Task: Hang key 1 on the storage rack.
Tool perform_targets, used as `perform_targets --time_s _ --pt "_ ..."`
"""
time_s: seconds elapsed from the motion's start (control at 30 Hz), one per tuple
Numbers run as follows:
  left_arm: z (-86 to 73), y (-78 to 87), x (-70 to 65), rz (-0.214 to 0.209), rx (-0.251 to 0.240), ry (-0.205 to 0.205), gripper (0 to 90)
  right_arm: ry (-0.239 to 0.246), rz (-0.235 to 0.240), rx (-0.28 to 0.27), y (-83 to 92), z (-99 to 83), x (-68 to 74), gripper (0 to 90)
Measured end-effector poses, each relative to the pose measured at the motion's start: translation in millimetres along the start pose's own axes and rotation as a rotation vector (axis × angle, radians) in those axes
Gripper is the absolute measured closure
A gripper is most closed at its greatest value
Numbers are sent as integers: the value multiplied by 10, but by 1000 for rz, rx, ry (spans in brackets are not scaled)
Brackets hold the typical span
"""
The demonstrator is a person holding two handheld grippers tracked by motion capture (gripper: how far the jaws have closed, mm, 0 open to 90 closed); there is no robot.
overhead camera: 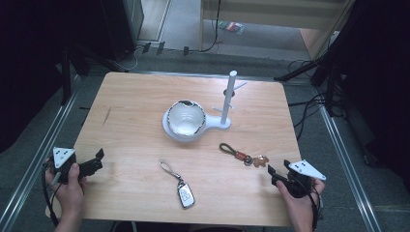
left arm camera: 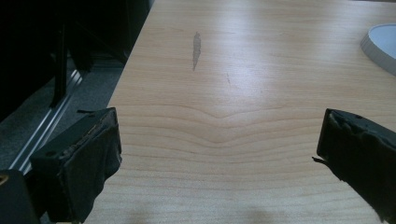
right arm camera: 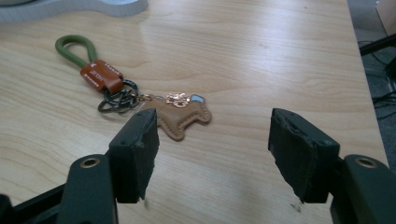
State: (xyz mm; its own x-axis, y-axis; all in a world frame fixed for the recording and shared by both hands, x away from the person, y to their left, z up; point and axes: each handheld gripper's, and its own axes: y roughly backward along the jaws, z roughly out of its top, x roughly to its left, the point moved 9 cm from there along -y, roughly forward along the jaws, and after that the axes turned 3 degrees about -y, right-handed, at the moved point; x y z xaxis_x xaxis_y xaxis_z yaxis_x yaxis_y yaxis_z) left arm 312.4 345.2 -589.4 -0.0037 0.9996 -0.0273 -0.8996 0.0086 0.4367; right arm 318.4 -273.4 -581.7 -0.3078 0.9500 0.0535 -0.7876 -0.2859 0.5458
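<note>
Two key rings lie on the wooden table (overhead camera: pixel 140 106). One has a green loop, a brown leather tab and a tan horse charm (overhead camera: pixel 242 155) (right arm camera: pixel 182 117); it sits just ahead of my right gripper (overhead camera: pixel 276 173) (right arm camera: pixel 212 154), which is open with nothing between its jaws. The other is a silver car key fob on a grey strap (overhead camera: pixel 181 186), at the front middle. My left gripper (overhead camera: pixel 98 160) (left arm camera: pixel 217 161) rests open over bare wood at the front left.
A white stand with an upright peg post (overhead camera: pixel 227 99) and a round dish holding a glossy bowl (overhead camera: pixel 184 118) occupies the table's middle. Its rim (left arm camera: pixel 380 44) edges into the left gripper view. Cables and dark equipment surround the table on the floor.
</note>
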Motion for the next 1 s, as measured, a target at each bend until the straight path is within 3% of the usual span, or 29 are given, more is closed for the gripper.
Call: perform_targets --time_s 0.17,0.33,0.73,1.0 --pt "0 0 0 0 1 -1 1 100 43 31 -39 73 136 373" --pt "2 -3 -4 -1 0 -3 1 150 74 58 -61 172 232 385" --pt "0 -6 -5 -5 2 -3 1 196 168 180 -89 356 323 425" --pt "-2 -8 -5 -6 5 -5 1 243 187 255 -166 404 338 429"
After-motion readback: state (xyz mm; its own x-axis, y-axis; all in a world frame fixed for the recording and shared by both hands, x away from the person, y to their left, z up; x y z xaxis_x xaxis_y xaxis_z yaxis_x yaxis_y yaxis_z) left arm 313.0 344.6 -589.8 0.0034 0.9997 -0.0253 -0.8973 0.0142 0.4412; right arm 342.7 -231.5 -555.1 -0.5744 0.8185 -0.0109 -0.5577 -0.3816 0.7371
